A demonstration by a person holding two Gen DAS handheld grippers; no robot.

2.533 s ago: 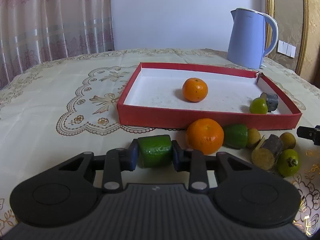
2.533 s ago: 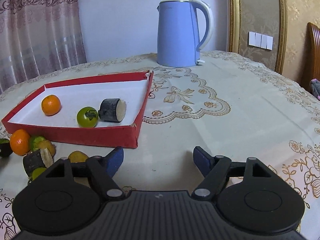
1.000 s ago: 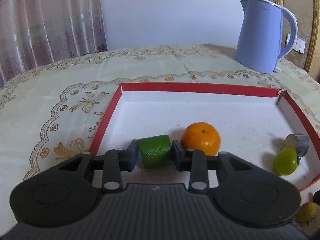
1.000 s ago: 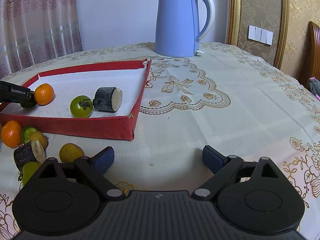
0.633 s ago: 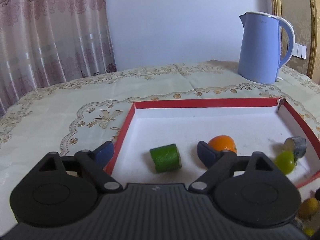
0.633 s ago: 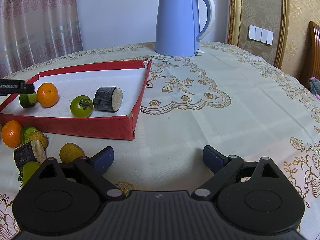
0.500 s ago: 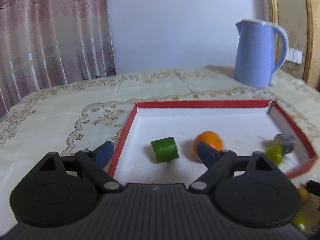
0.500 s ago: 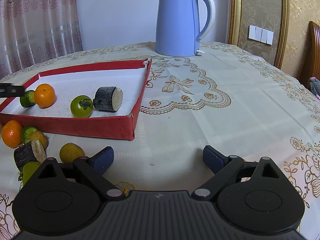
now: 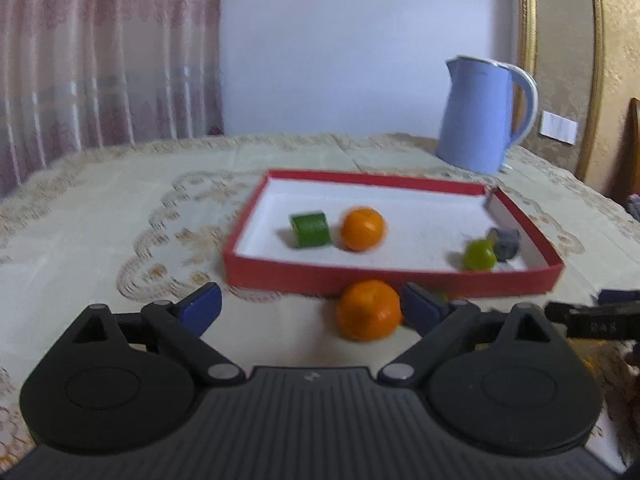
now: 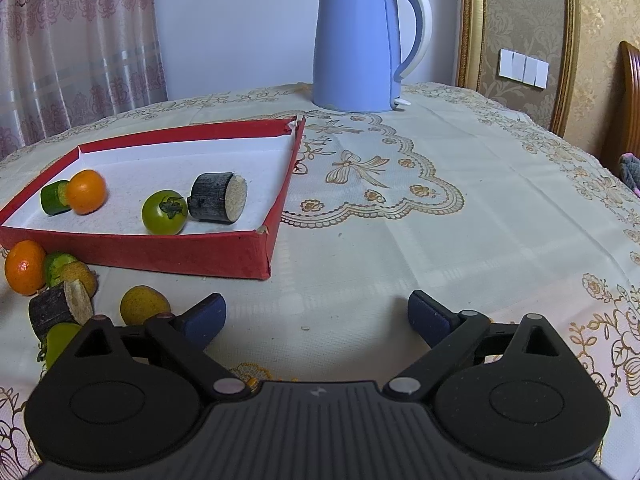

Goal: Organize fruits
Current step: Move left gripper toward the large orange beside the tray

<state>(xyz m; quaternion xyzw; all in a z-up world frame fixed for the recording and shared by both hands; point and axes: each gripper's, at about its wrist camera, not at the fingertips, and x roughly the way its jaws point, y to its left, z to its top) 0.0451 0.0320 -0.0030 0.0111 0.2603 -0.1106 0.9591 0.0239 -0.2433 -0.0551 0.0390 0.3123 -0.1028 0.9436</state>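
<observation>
The red tray (image 9: 392, 278) (image 10: 160, 248) holds a green cucumber piece (image 9: 311, 229) (image 10: 54, 197), an orange (image 9: 363, 228) (image 10: 86, 191), a green tomato (image 9: 479, 255) (image 10: 164, 212) and a dark sugarcane piece (image 9: 505, 239) (image 10: 218, 198). My left gripper (image 9: 310, 308) is open and empty, in front of the tray, with a second orange (image 9: 368, 316) (image 10: 24, 267) just ahead between its fingers. My right gripper (image 10: 316, 318) is open and empty over bare cloth. Loose on the cloth left of it lie a cucumber piece (image 10: 58, 264), a sugarcane piece (image 10: 60, 308), a yellow fruit (image 10: 144, 304) and a green tomato (image 10: 60, 340).
A blue kettle (image 9: 480, 116) (image 10: 360, 44) stands behind the tray. The round table has an embroidered cloth (image 10: 440, 220). A wooden chair (image 10: 628, 112) is at the far right. The right gripper's finger (image 9: 592, 320) shows at the left view's right edge.
My left gripper let go of the cucumber piece inside the tray beside the orange, then drew back out to the table in front of the tray. The right gripper stayed almost still.
</observation>
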